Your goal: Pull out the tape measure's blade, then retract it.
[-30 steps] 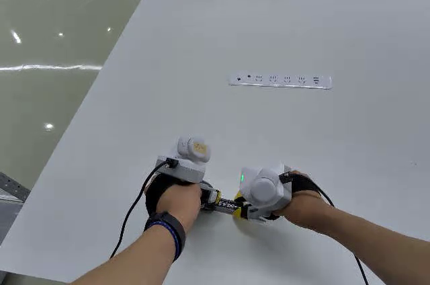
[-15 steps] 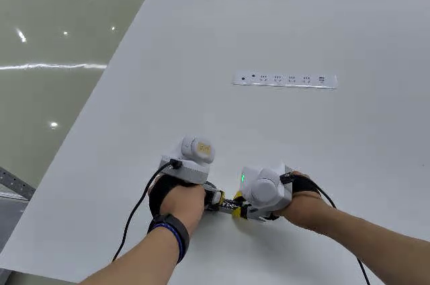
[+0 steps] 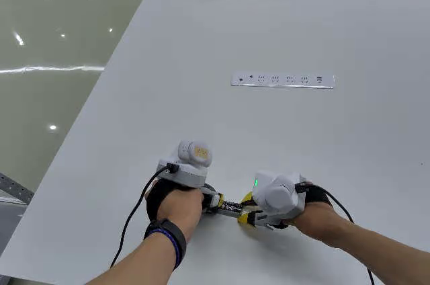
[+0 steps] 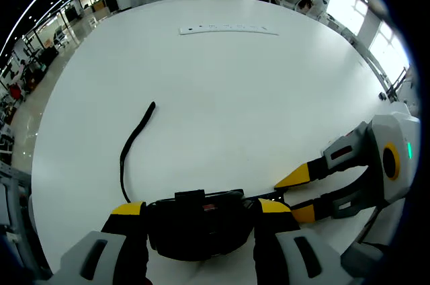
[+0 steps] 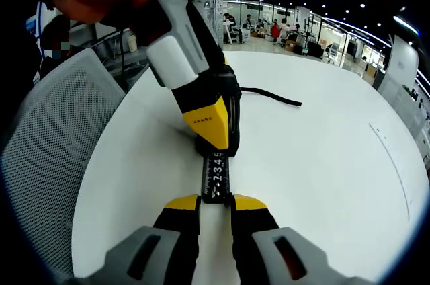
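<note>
The left hand-held gripper (image 4: 199,208) clamped the tape measure (image 4: 195,234), the right hand-held gripper (image 5: 216,202) pinched its blade (image 5: 216,172); pulling straight and level seemed best.

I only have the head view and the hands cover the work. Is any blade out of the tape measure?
Observer: Yes. The right gripper view shows a short stretch of blade, digits 2 to 5 readable, pinched by the right gripper.
Operator: What holds the body?
Observer: The left gripper clamps the black tape measure case from both sides.
Operator: Anything loose?
Observer: A black strap lies on the table beyond the case.
</note>
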The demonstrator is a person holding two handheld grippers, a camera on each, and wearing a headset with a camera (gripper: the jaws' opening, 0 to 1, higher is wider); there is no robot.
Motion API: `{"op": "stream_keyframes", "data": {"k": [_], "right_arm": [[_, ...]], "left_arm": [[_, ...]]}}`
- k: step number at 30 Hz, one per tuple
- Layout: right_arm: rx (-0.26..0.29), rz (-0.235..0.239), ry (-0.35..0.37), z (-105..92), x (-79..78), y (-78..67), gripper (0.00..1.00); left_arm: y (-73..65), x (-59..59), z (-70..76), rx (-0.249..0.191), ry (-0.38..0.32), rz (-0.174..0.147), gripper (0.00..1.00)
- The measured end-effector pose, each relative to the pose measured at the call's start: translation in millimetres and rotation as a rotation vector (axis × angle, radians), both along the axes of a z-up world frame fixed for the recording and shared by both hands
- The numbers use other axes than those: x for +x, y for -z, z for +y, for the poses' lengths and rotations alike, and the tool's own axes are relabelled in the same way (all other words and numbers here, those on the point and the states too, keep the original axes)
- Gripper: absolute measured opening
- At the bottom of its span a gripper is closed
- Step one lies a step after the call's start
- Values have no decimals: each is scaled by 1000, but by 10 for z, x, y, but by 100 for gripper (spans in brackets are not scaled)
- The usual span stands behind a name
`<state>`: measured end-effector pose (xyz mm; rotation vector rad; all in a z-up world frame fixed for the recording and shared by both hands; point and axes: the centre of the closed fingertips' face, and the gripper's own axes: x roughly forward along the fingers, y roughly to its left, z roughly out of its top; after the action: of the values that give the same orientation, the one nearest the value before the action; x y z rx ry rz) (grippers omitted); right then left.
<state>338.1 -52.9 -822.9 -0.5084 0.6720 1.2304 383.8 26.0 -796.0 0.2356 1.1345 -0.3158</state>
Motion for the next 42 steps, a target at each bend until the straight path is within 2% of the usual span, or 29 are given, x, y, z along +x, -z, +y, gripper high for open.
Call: {"op": "stream_keyframes", "data": {"k": [5, 8, 15, 33, 42], "right_arm": [[24, 2, 14, 17, 27, -12, 13], [55, 24, 20, 62, 44, -17, 13], [40, 11, -33, 129, 45, -25, 12], [36, -10, -60, 210, 82, -17, 12], [26, -2, -92, 259, 117, -1, 11]], "left_arm": [[-3, 2, 4, 1, -1, 0, 61], [-4, 5, 5, 2, 8, 1, 61], [-2, 18, 22, -3, 7, 11, 61], [8, 16, 33, -18, -36, 23, 60], [11, 36, 40, -26, -49, 22, 60]]}}
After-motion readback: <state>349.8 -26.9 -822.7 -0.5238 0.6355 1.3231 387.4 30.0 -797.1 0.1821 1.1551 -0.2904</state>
